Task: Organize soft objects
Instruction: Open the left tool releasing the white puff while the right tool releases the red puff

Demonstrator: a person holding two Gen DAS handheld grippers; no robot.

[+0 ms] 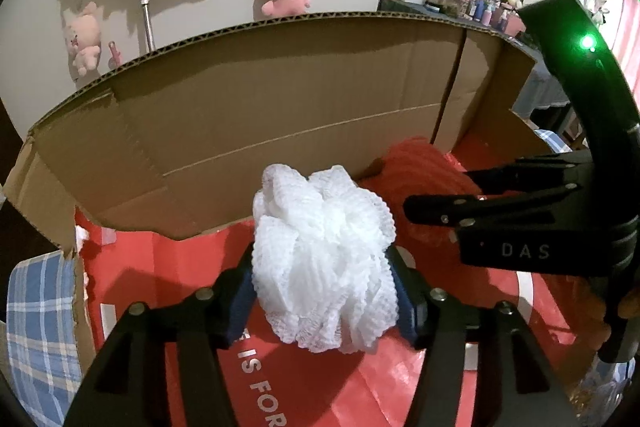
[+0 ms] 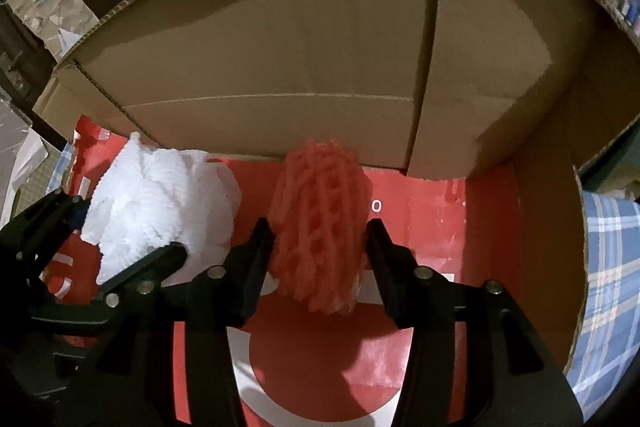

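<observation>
Both grippers low in the cardboard box [image 2: 280, 47], release step. Left gripper [image 1: 324, 291] brackets the white foam net [image 1: 324, 263], right gripper [image 2: 320, 259] the orange foam net [image 2: 320, 227]; contact unclear. Next: spread wider, lift clear.

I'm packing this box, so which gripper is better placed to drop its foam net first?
Probably the right. The right gripper holds the orange foam net far inside the cardboard box, near its back wall, over the red bag. The left gripper with the white foam net sits nearer the front.
</observation>
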